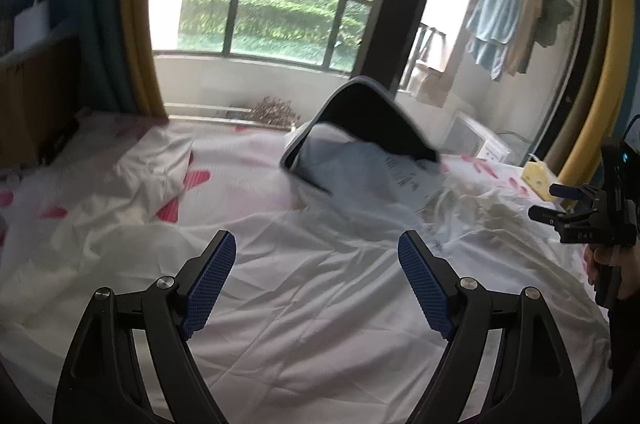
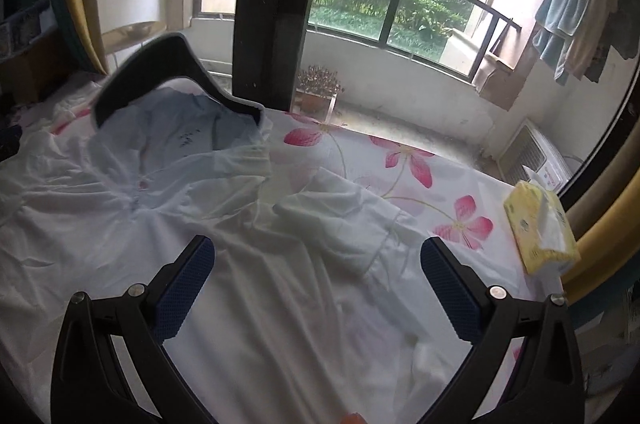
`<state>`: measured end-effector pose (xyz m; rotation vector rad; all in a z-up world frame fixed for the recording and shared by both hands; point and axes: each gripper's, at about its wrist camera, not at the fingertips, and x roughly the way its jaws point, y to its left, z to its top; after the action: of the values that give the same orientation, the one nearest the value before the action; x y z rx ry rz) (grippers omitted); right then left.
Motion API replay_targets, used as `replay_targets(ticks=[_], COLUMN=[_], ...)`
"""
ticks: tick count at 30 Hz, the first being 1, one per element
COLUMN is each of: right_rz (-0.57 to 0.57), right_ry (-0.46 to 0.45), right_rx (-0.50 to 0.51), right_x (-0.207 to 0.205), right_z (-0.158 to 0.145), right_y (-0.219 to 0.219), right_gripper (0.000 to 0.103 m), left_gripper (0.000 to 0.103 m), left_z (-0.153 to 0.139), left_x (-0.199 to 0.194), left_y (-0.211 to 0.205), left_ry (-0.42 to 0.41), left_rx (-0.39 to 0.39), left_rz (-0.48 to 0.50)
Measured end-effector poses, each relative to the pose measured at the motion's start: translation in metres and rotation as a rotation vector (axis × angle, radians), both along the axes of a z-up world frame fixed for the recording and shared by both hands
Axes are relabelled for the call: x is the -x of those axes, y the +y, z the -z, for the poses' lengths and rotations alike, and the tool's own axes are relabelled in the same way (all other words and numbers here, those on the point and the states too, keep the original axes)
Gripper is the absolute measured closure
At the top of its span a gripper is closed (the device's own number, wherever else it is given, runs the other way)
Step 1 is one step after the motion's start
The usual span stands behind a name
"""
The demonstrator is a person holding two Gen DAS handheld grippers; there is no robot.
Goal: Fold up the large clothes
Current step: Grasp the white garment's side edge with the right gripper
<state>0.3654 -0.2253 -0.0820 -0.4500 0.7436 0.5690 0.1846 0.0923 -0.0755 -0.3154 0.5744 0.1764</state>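
Both pairs of jaws stand wide apart, gripping nothing. Left gripper: blue pads spread over white cloth; only creased fabric between the fingers. Right gripper: same, pads parted above the garment.

White dress lies spread flat on the flowered bedsheet, running from beneath the right jaws forward and to their left; a short sleeve lies just ahead, between the fingers. Pale blue collar area with dark-edged piece lifted, blurred, ahead-left of the right jaws, ahead-right of the left ones.

Yellow tissue box sits right of the right jaws, off the dress.
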Motion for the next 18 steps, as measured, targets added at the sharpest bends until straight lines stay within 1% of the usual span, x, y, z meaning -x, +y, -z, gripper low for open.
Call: replay_targets(ticks=[3,5,6,9,10,11,12,14,16,17,18], right_rz=[0.003,-0.003,-0.008,-0.009,-0.008,-0.008,-0.008,-0.006,-0.022,-0.028,-0.032], right_ry=[0.024,0.038,0.043,0.063,0.072,0.081,0.091,0.106,0.117,0.119,0.118], right_rx=[0.026,0.04,0.046,0.062,0.062,0.06,0.053,0.018,-0.003,-0.009,-0.016], right_x=[-0.016,-0.024,-0.027,-0.035,-0.037,-0.038,-0.039,-0.04,-0.038,-0.038,-0.037], right_z=[0.013,0.022,0.026,0.039,0.043,0.046,0.048,0.047,0.044,0.043,0.041], right_y=[0.005,0.011,0.013,0.019,0.021,0.021,0.021,0.018,0.017,0.017,0.017], right_gripper=[0.014,0.015,0.015,0.015,0.016,0.022,0.026,0.026,0.041,0.057,0.07], left_gripper=[0.017,0.017,0.017,0.017,0.017,0.017,0.017,0.017,0.017,0.017,0.017], left_z=[0.013,0.017,0.017,0.018,0.018,0.018,0.018,0.018,0.018,0.017,0.017], left_x=[-0.005,-0.008,-0.007,-0.009,-0.009,-0.009,-0.009,-0.01,-0.01,-0.009,-0.009], left_y=[0.005,0.008,0.009,0.01,0.01,0.009,0.009,0.008,0.006,0.005,0.004], left_ry=[0.024,0.041,0.031,0.036,0.04,0.041,0.042,0.048,0.052,0.052,0.051], left_rx=[0.024,0.043,0.052,0.053,0.053,0.052,0.051,0.048,0.037,0.025,0.018], left_rz=[-0.014,-0.015,-0.018,-0.022,-0.021,-0.023,-0.022,-0.02,-0.026,-0.033,-0.036])
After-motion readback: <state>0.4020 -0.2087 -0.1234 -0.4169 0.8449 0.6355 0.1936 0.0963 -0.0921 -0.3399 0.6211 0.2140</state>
